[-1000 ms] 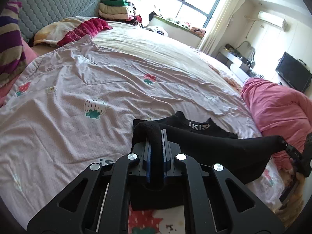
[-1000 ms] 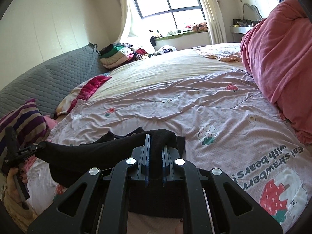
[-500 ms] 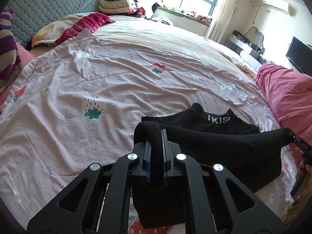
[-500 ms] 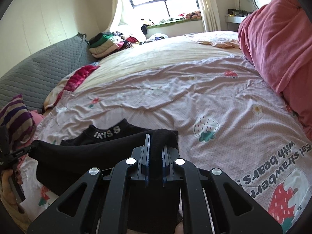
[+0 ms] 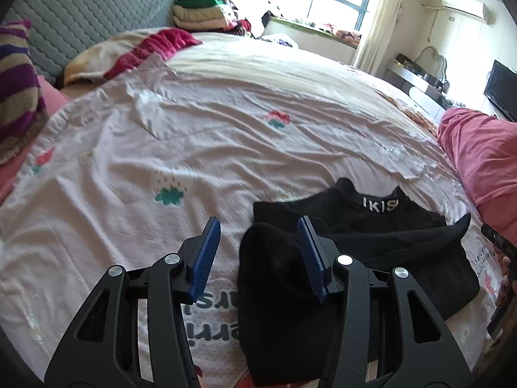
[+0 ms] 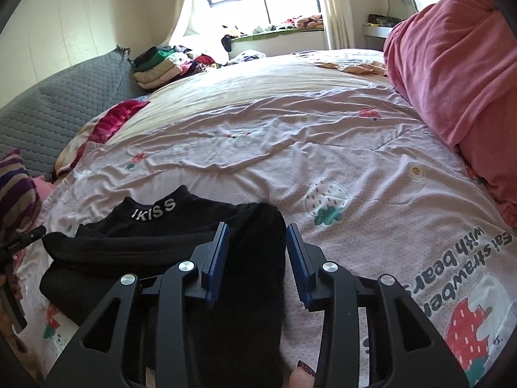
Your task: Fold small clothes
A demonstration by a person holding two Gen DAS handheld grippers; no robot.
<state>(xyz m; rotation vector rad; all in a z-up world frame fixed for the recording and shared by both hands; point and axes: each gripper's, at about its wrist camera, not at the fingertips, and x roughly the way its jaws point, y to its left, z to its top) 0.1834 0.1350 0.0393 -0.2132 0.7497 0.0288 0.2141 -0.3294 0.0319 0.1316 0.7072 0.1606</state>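
Both tools released: left tool (image 5: 258, 242), right tool (image 6: 257, 252) spread over black garment (image 6: 161, 242).

My right claw (image 6: 257, 252) stands with its blue-padded fingers (image 6: 217, 258) spread apart, and a fold of the black knit garment with the white "IKISS" collar lettering (image 6: 155, 236) lies between them, touched by neither pad as far as I can tell. The garment rests folded on the pale pink quilt printed with strawberries (image 6: 323, 148) that covers the bed. A heaped rose-pink blanket (image 6: 452, 74) sits at the right. The other black claw (image 6: 19, 245) shows at the left edge, near the garment's corner.
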